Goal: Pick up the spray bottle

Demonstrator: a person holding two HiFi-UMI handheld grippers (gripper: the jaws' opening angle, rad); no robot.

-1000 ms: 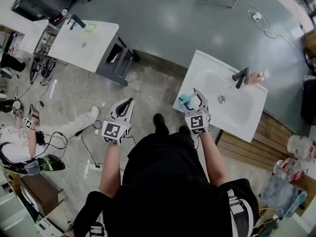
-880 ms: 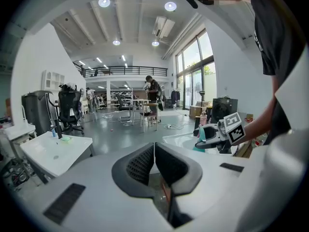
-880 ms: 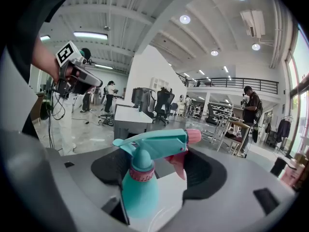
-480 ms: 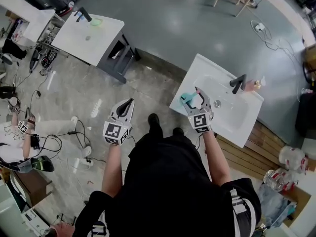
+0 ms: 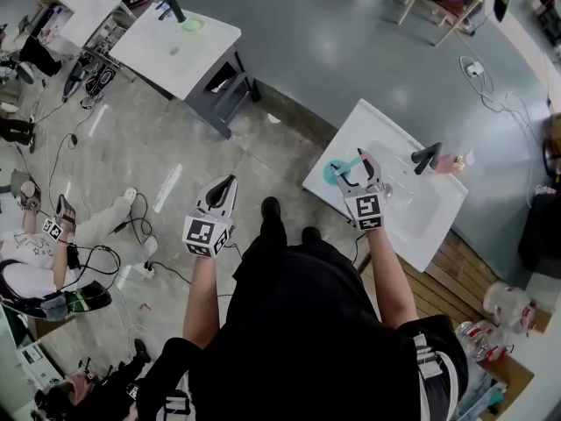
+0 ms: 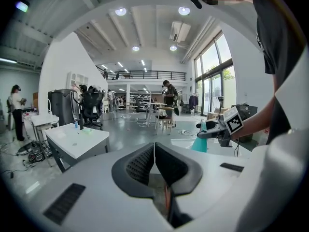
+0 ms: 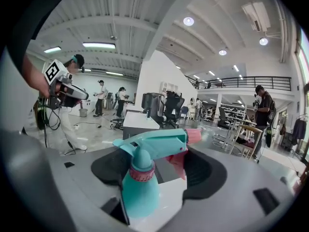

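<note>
The teal spray bottle (image 5: 334,172) with a pink collar and nozzle hangs over the left end of a white sink (image 5: 351,130). My right gripper (image 5: 351,164) is shut on it. In the right gripper view the bottle (image 7: 139,182) stands upright between the dark pads (image 7: 208,172), trigger head pointing right. My left gripper (image 5: 229,183) hovers over the floor with its jaws shut and nothing in them. The left gripper view shows those jaws (image 6: 154,149) closed, and the bottle (image 6: 199,142) off to the right.
A black faucet (image 5: 427,156) and a pink bottle (image 5: 452,161) sit at the sink's far side. A second white sink table (image 5: 175,46) stands at upper left. Cables (image 5: 96,257) and people are on the floor at left. A wooden pallet (image 5: 456,266) lies to the right.
My right gripper has risen a little with the spray bottle in it, over the sink's left end. The left gripper stays shut and drifts sideways over the floor. The head view has shifted.
</note>
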